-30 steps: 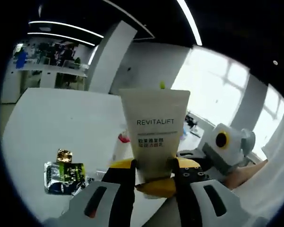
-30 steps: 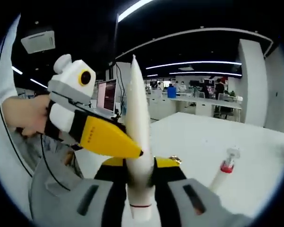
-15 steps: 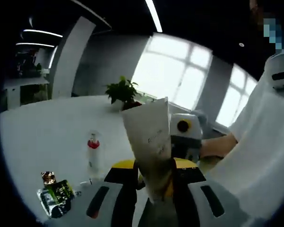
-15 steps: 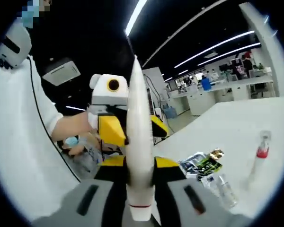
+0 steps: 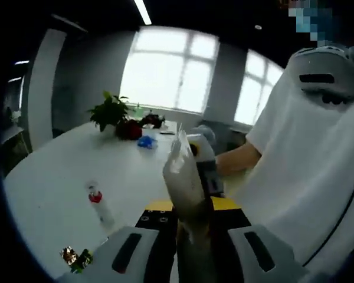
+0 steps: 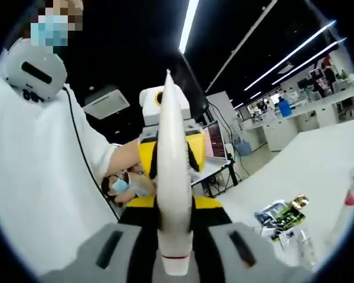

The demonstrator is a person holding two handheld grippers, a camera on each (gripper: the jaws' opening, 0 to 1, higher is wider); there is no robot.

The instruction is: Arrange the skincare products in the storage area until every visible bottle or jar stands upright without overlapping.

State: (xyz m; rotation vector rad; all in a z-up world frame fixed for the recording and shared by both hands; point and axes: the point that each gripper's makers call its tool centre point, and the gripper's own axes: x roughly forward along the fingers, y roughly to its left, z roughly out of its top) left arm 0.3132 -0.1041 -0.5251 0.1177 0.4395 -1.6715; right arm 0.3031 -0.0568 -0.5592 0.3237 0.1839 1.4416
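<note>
Cream-white squeeze tube, a thin red line near its base. Right tongs: yellow pads, black arms, grey body. Left tongs: the same yellow, black and grey. Counter: plain white. Slim bottle: clear, red collar. Sachets: green, black and silver print, one gold. Person's shirt: white. Potted plant: green leaves; beside it something red and something blue.

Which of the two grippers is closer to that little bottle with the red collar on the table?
Hard to say; probably neither. Both the left gripper and right gripper are clamped on the same white tube, raised above the white table, well away from the red-collared bottle.
</note>
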